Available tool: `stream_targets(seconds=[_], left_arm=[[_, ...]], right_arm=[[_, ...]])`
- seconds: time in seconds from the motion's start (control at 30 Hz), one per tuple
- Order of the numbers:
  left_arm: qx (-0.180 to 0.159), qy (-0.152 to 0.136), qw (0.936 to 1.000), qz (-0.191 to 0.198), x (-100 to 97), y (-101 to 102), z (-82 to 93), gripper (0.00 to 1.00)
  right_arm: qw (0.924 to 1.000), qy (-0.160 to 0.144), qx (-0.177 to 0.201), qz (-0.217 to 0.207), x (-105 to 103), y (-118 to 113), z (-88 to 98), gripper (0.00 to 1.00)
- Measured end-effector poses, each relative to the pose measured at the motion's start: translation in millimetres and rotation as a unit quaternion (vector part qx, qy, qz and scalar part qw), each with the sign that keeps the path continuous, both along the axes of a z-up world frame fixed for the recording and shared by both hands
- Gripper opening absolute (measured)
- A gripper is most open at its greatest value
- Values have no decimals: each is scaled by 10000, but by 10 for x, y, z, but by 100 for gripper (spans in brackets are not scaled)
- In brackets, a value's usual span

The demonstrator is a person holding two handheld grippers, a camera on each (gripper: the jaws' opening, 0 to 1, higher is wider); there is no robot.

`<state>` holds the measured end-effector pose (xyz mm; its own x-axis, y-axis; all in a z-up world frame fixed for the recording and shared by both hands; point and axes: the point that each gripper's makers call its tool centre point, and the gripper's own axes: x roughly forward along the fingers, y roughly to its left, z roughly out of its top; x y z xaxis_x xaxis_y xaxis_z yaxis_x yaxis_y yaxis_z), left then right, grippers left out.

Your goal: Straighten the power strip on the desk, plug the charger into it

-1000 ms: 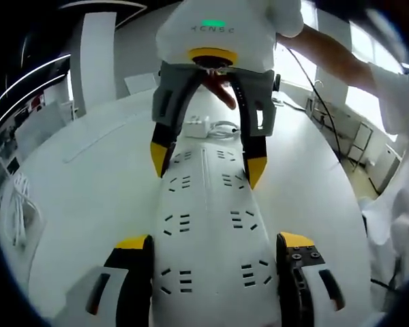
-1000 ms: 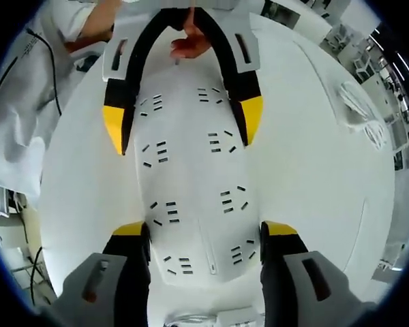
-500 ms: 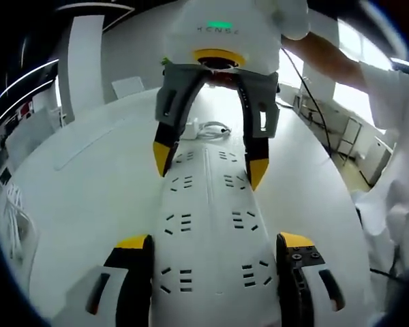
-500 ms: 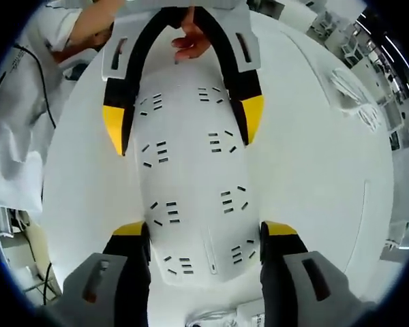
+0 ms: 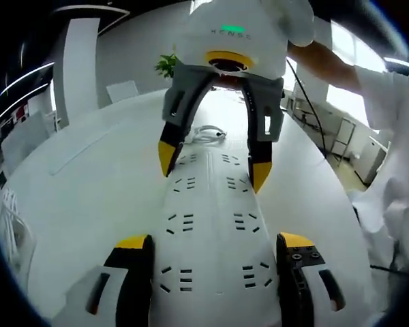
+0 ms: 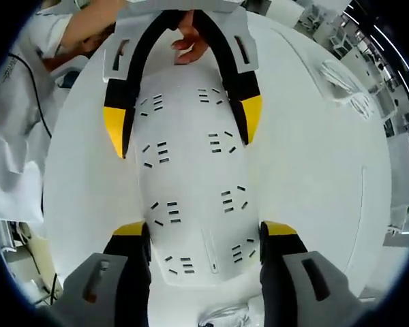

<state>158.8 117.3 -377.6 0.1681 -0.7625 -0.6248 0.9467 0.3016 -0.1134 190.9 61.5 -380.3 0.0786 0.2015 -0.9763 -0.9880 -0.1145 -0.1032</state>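
A long white power strip (image 5: pixel 208 204) with several sockets lies lengthwise on the white desk (image 5: pixel 75 184). My left gripper (image 5: pixel 215 242) is shut on its near end, a yellow-tipped jaw on each long side. My right gripper (image 5: pixel 213 163) clamps the far end in the same way. In the right gripper view the power strip (image 6: pixel 194 177) runs from my right gripper (image 6: pixel 204 228) up to the left gripper (image 6: pixel 183 122). A white charger with its coiled cable (image 5: pixel 208 133) lies just past the strip's far end, and the charger cable (image 6: pixel 225 317) peeks in at the bottom edge.
A bundle of white cable (image 6: pixel 347 85) lies on the desk well to one side. A person's hand (image 6: pixel 191 44) and white sleeve (image 5: pixel 388 136) are close behind the grippers. A plant (image 5: pixel 165 65) and chairs stand beyond the desk.
The room and desk have swung around in both views while the strip stays fixed between both grippers, so the held strip is turning. The charger cable shows more plainly past the strip's end.
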Motion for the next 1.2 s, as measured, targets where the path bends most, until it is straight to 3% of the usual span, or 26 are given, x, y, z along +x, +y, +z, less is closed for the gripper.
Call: stream_targets(seconds=[0.73, 0.83, 1.03, 1.2], left_arm=[[-267, 14, 9994, -236, -9, -49, 13, 76], [-150, 8, 9994, -298, -16, -55, 11, 75], [408, -24, 9979, -504, -27, -56, -16, 74], [562, -43, 9968, -573, -27, -51, -26, 74]], right_arm=[[9994, -55, 56, -351, -75, -34, 4, 63], [9991, -56, 93, -399, -88, -37, 5, 63], [9984, -56, 93, -559, -112, -52, 6, 63], [9977, -68, 113, -665, -163, -67, 10, 63]])
